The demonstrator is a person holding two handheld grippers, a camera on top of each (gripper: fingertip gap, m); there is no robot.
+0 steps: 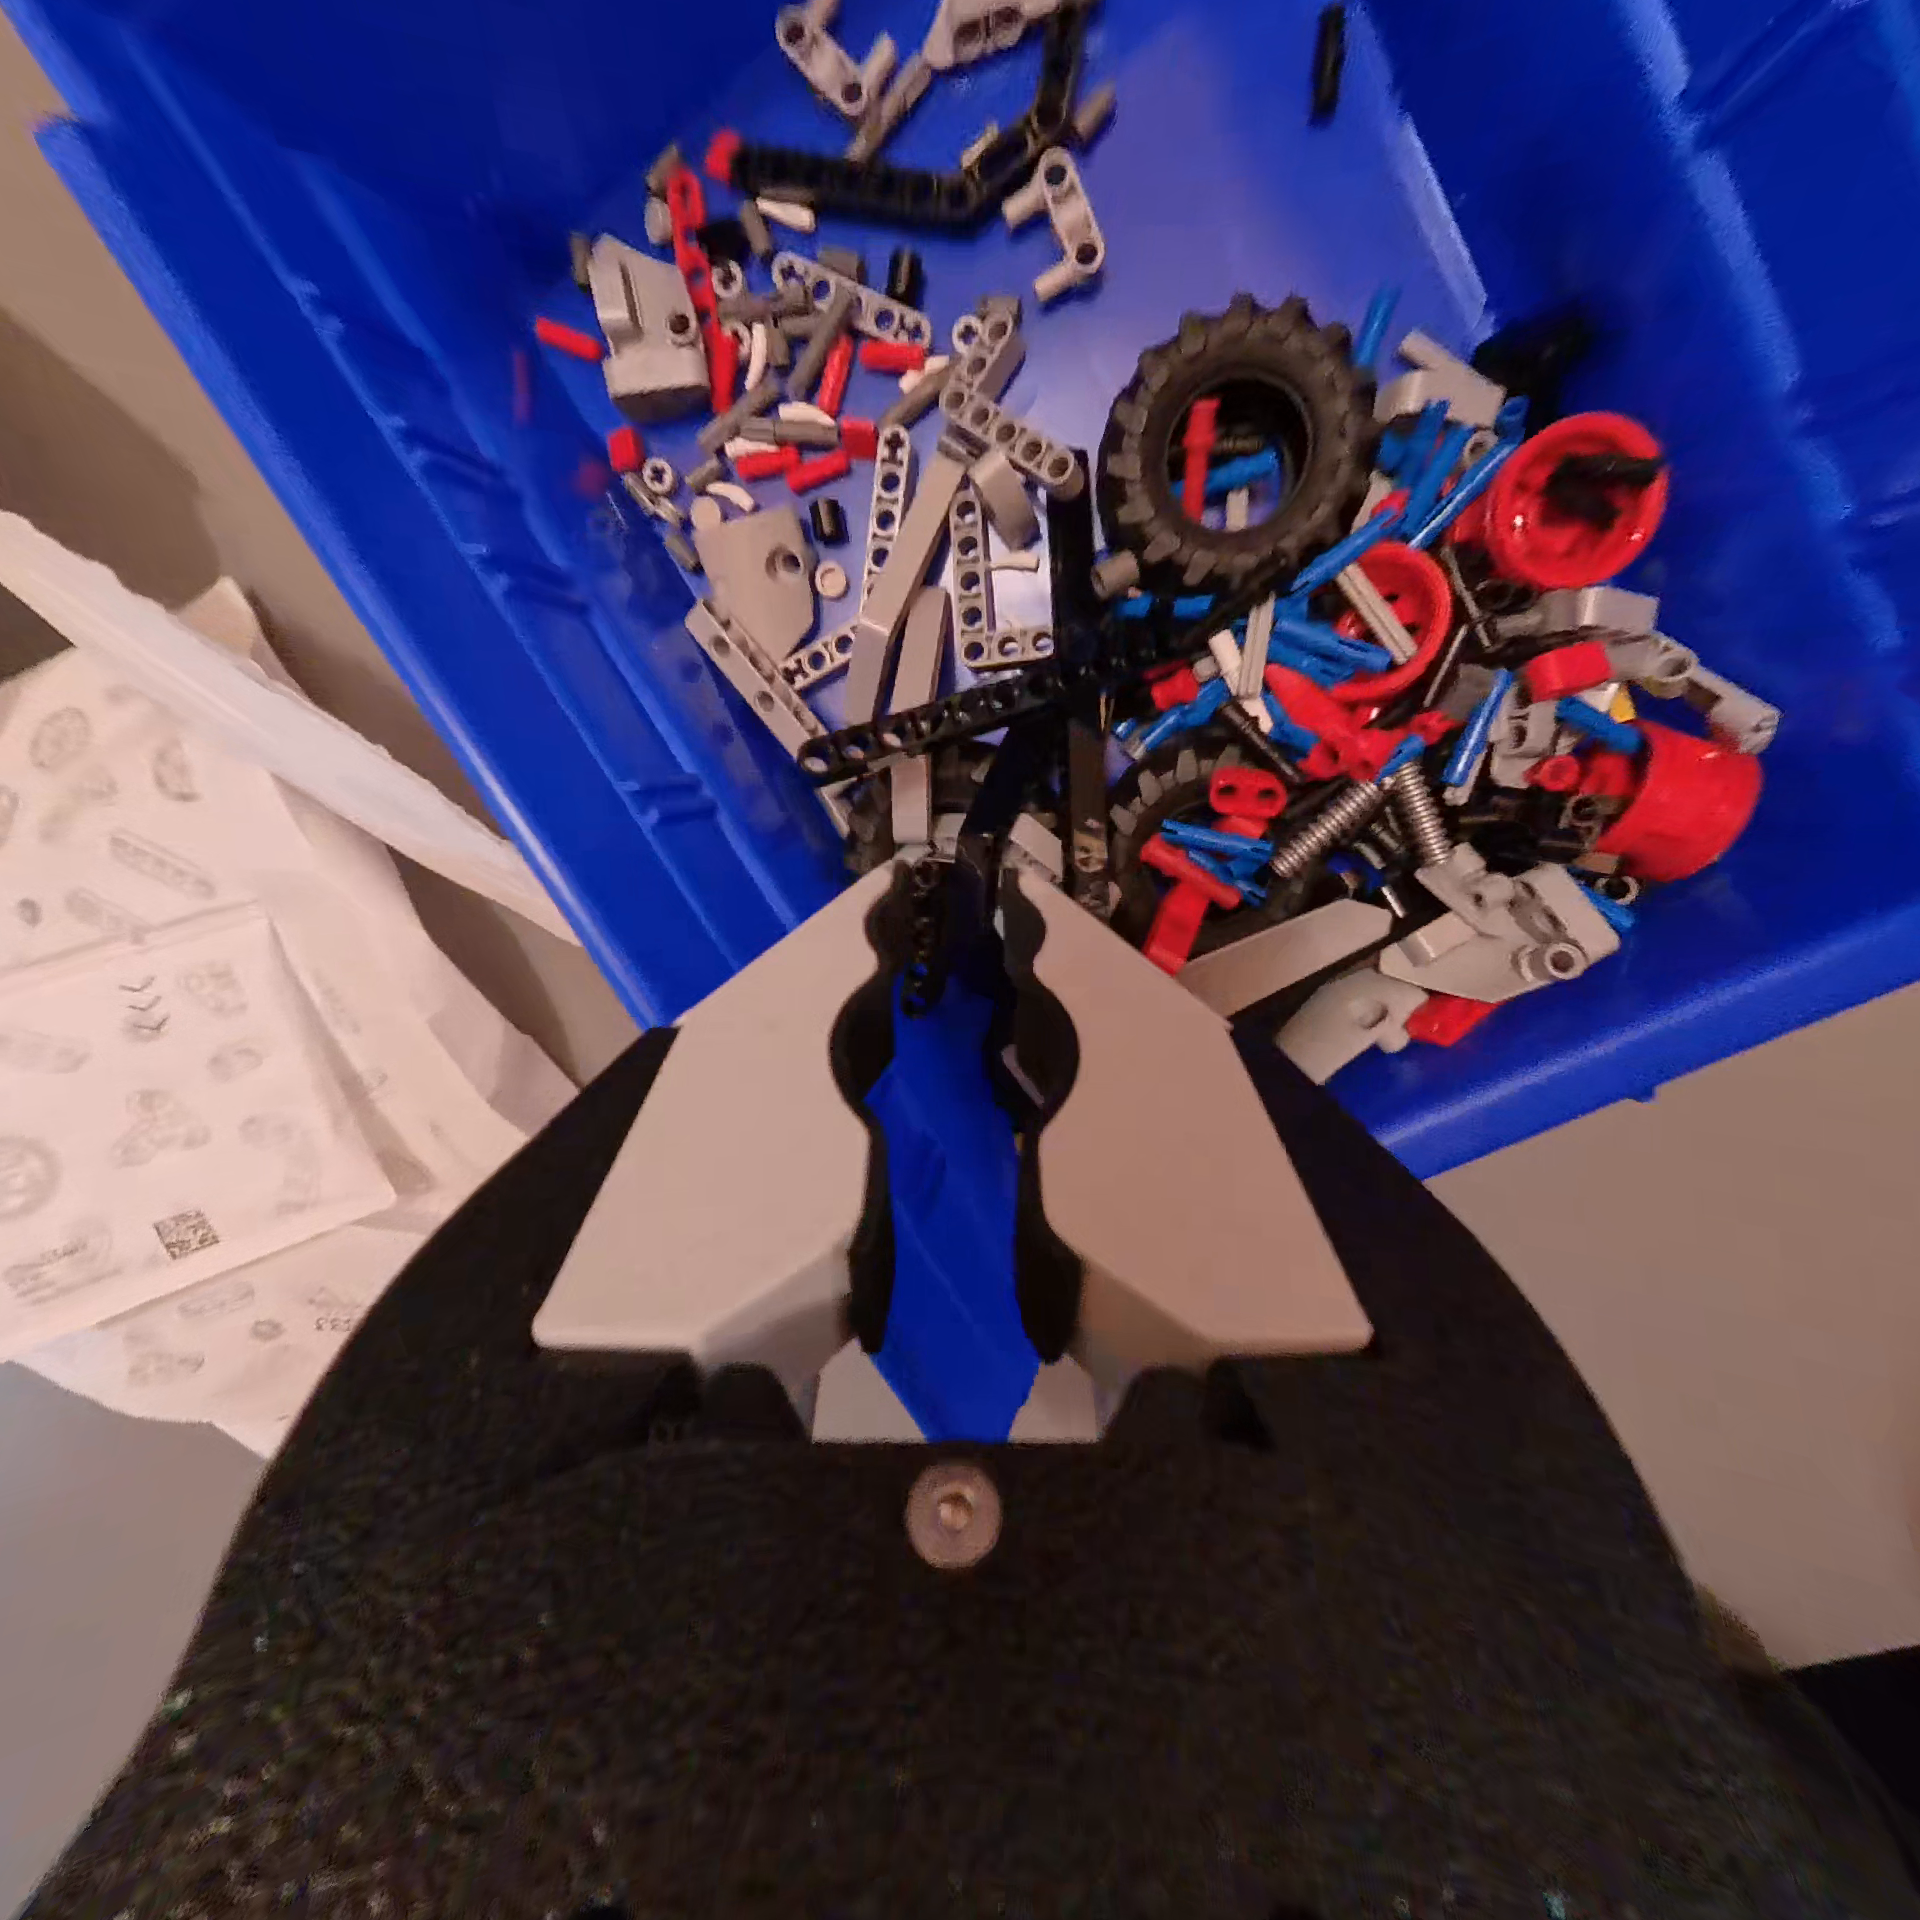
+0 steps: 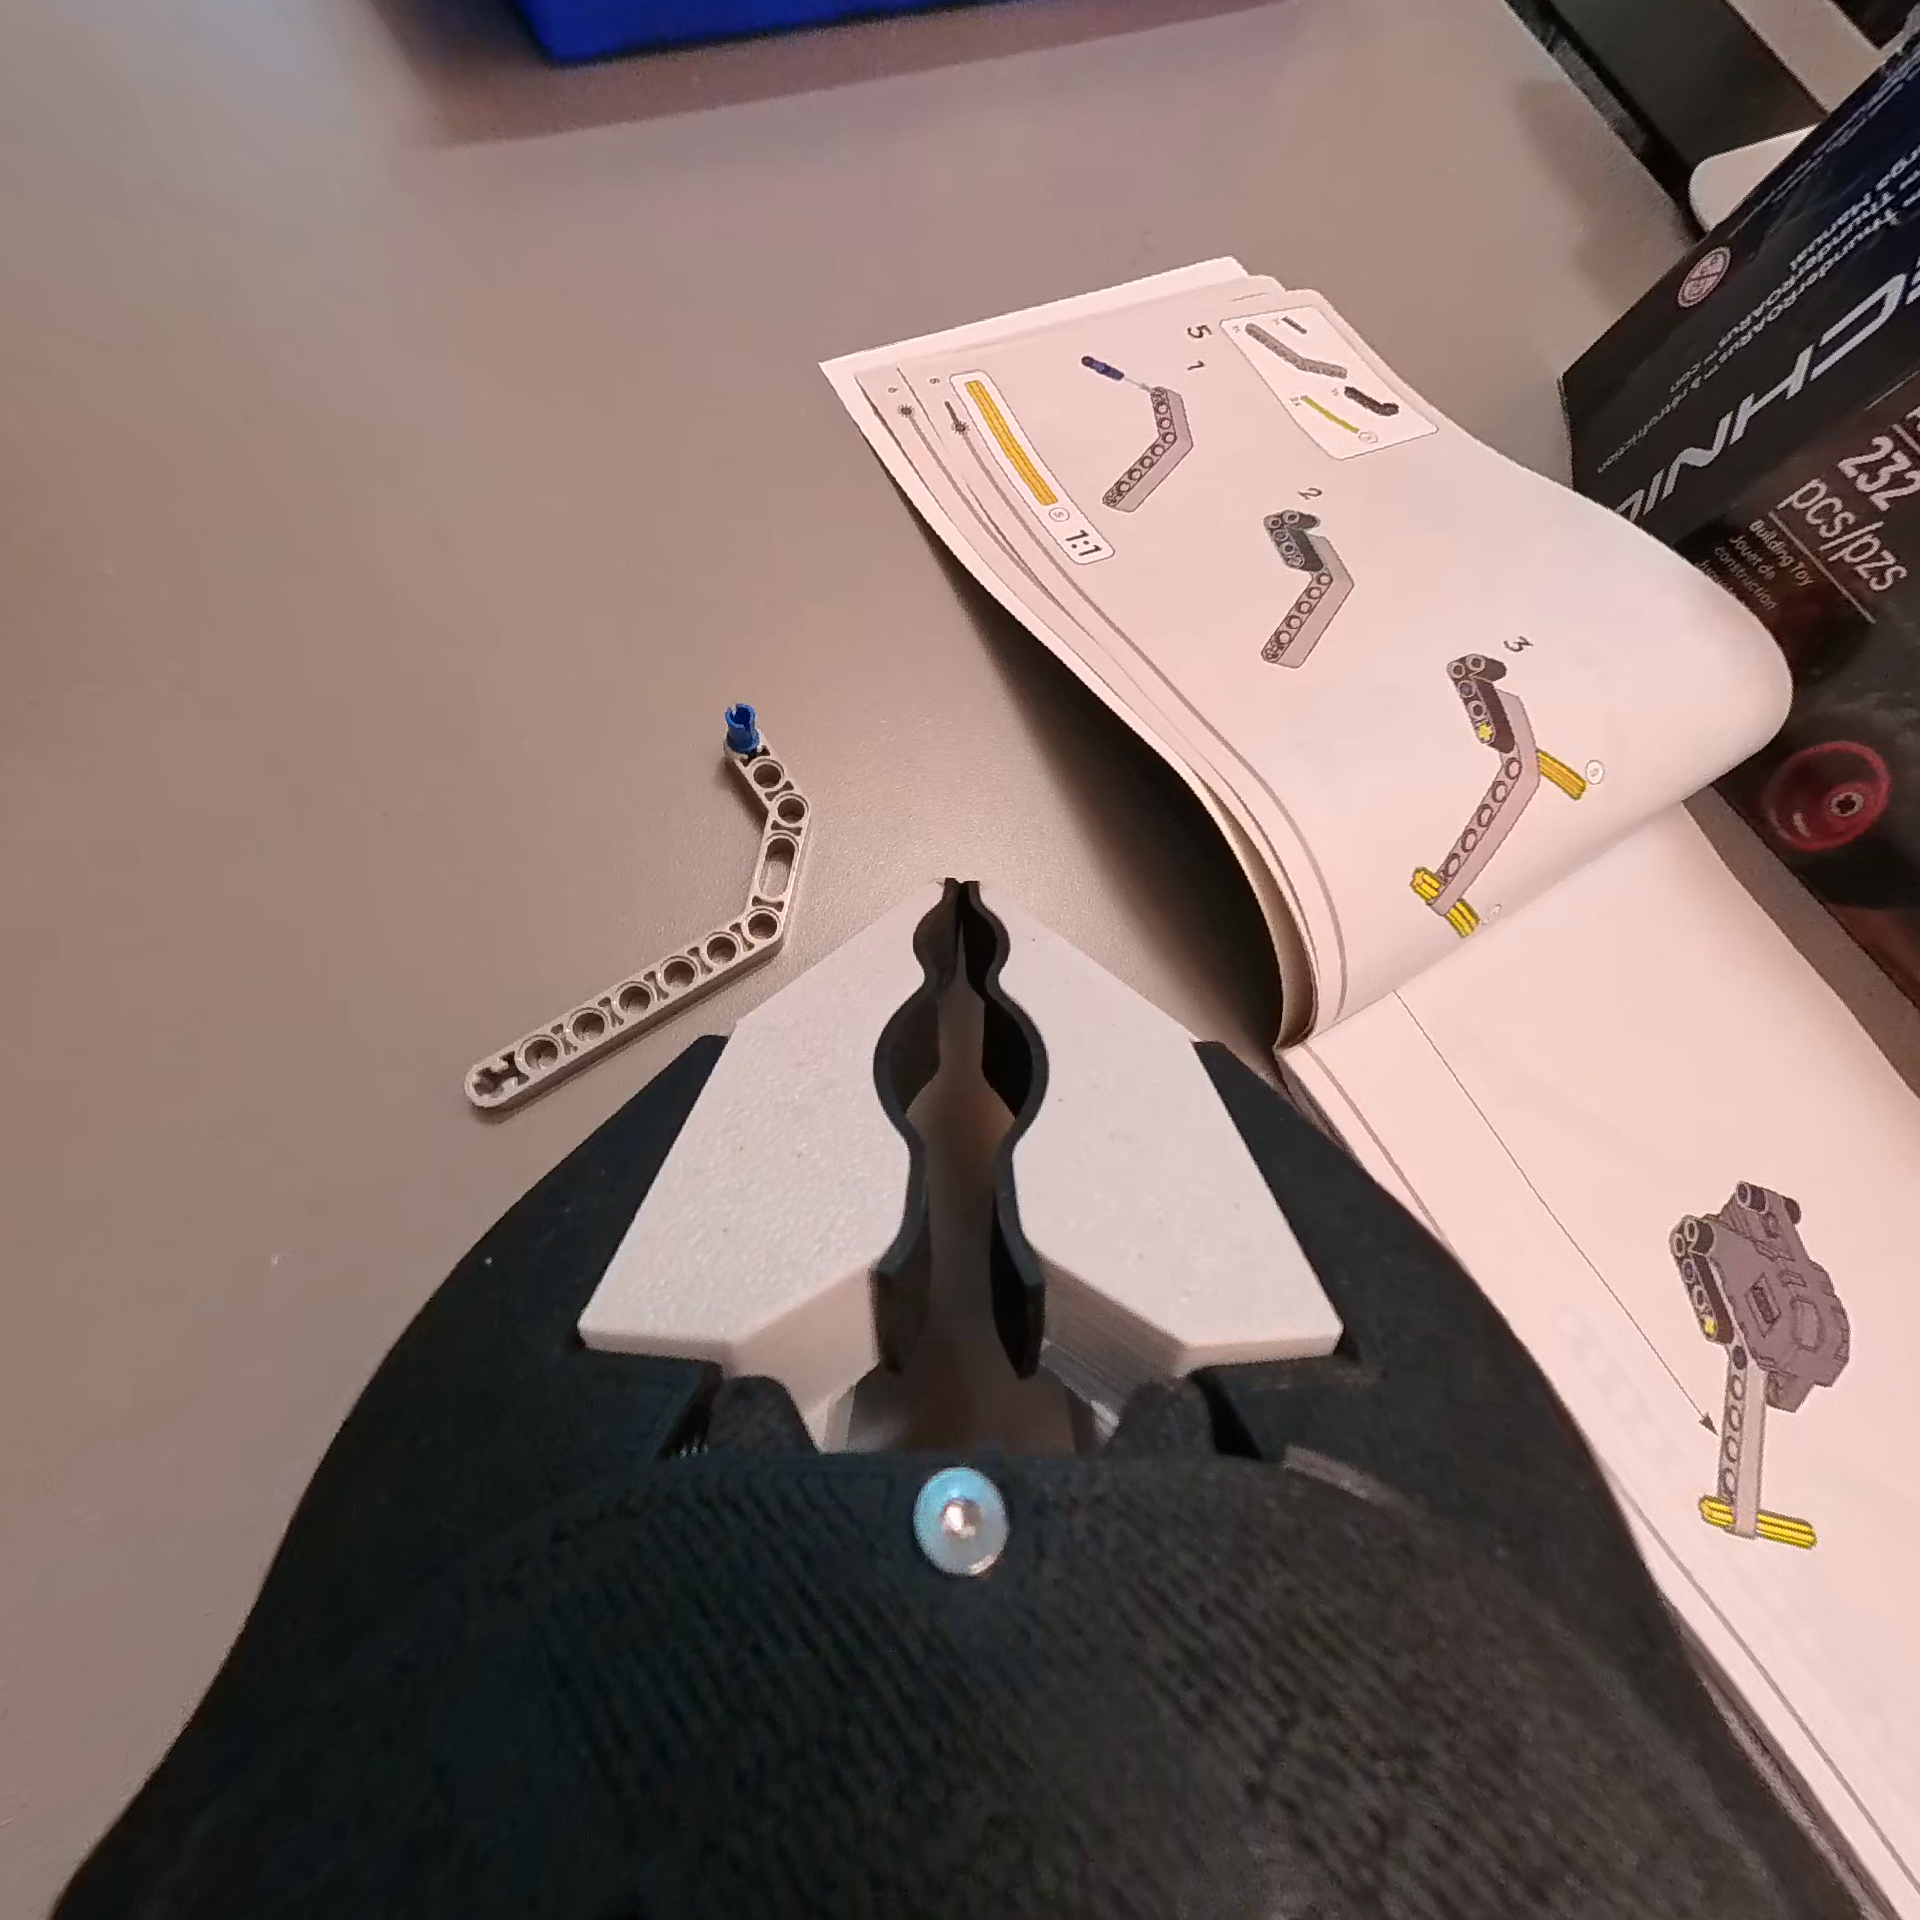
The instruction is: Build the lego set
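Note:
In the left wrist view my left gripper [image 1: 961, 873] hangs over the near wall of a blue bin [image 1: 416, 312]. Its jaws are closed down on a small black beam with holes [image 1: 923, 935], and the tips stay slightly apart around it. The bin holds several loose grey, black, red and blue parts, among them a black tyre [image 1: 1236, 447]. In the right wrist view my right gripper [image 2: 961, 888] is shut and empty just above the table. A grey bent beam [image 2: 665, 977] with a blue pin [image 2: 740, 727] in its far end lies just to its left, apart from it.
An open instruction booklet [image 2: 1351, 623] lies to the right of my right gripper, with a dark set box [image 2: 1766, 364] behind it. Loose printed sheets [image 1: 156, 1039] lie left of the bin. A corner of the blue bin [image 2: 623, 26] shows at the far edge of the table.

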